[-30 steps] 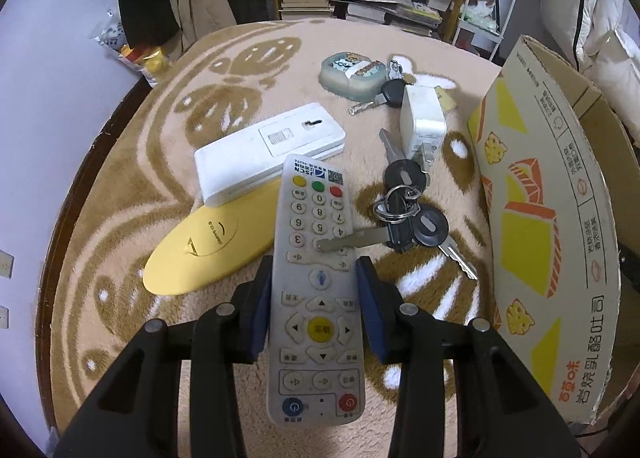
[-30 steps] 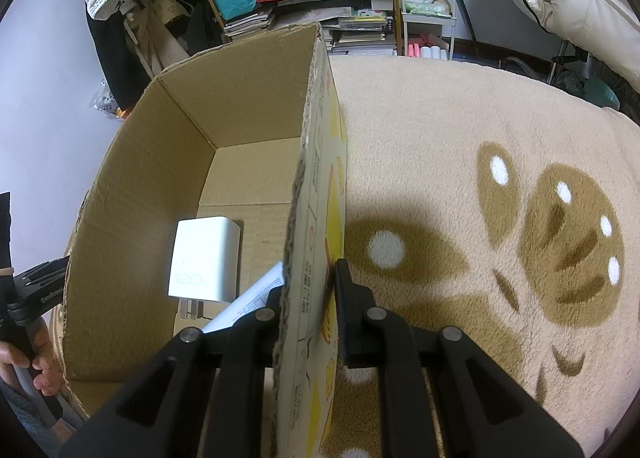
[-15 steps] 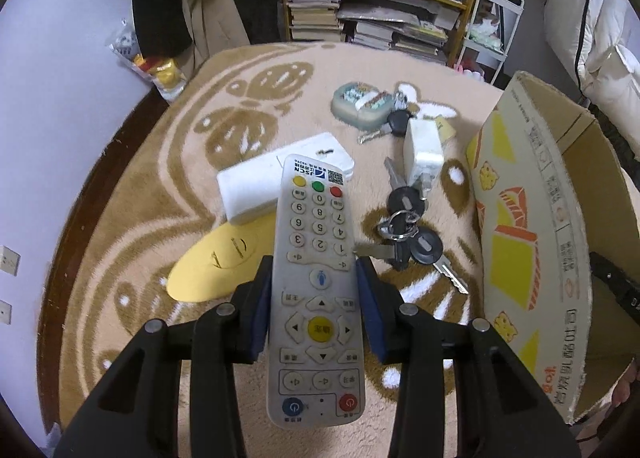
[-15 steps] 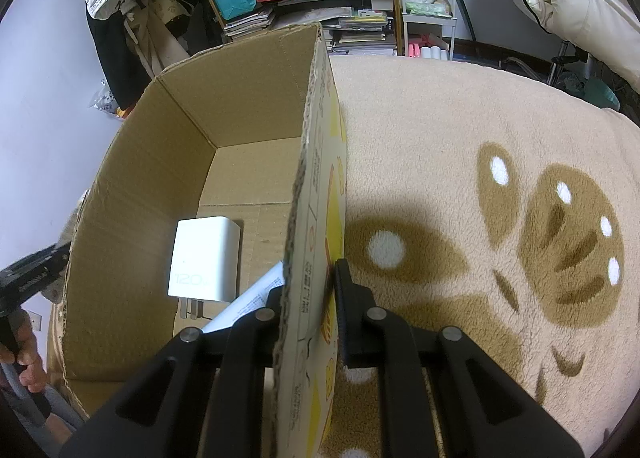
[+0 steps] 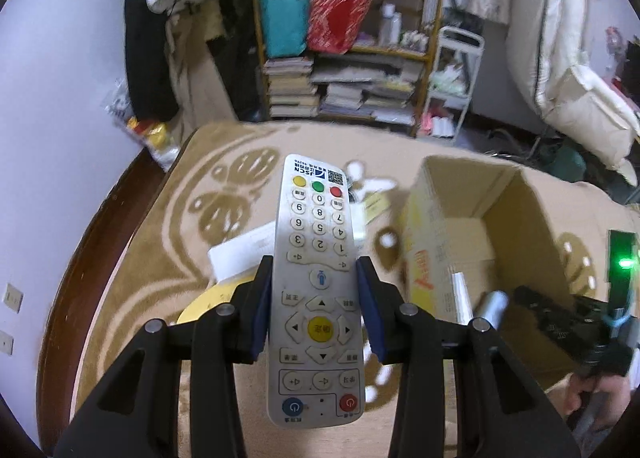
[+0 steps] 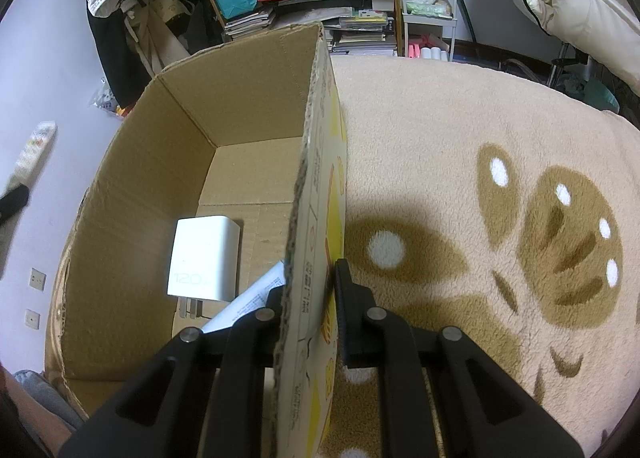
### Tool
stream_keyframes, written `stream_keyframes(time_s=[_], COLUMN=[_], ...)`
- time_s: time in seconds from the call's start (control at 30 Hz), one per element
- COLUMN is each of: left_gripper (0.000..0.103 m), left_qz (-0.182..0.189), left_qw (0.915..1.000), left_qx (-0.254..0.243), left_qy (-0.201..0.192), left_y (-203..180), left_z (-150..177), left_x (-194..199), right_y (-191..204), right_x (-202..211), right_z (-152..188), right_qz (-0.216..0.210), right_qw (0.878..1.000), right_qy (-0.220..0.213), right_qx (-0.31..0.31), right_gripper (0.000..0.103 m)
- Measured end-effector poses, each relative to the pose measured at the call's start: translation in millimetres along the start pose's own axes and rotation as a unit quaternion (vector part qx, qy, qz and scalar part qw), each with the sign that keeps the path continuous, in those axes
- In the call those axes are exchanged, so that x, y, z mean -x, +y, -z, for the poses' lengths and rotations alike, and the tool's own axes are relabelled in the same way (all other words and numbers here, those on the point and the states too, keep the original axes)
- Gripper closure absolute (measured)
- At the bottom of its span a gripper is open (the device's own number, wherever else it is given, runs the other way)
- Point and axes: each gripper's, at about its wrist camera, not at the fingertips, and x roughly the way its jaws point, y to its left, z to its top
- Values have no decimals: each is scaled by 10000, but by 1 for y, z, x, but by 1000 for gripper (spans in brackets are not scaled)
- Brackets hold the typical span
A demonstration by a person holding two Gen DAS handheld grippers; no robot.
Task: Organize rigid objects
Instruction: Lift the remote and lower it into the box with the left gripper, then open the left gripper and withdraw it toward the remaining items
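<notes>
holding the remote control between its blue pads, our left gripper is clamped on the long sides near the arrow keys, and the remote sits lifted clear of the patterned blanket. just behind it we see a white box and a yellow flat piece, both blurred, so we only guess they lie on the blanket. to the right stands the cardboard box, open on top. our right gripper is pinched shut on that box's side wall, one finger inside, one outside. inside on the floor lie a white charger and a white tube. farther back a bookshelf stands against the wall.
</notes>
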Motion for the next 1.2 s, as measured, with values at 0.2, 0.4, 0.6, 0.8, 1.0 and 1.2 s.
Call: stream_keyframes(time_s=[0.2,0.4,0.6,0.8,1.0,1.2], left_gripper=[65,65,65,68,82,82], left_qz=[305,509,740,777,689,574], left_qw=[9983,9961,9933,9924,9928,9943], left_qx=[-419,-704,-886,-920,-951,-843], left_qy=[-276,-172,12,244,250,303], left_y=[-40,-85,-118,-130,-131,-120], left_z=[-8,-12,-3,9,8,5], left_x=[23,12,-5,-25,-32,-32], right_y=[0,1,1,1,2,1], right_x=[0,0,-1,1,0,1], right_z=[0,0,1,0,1,-1], right_qz=[5,17,10,10,29,-2], right_qw=[10000,10000,10000,10000,9999,10000], right_qy=[1,10,13,15,74,91], right_qx=[3,29,22,22,61,18], right_gripper=[89,89,89,88,88,88])
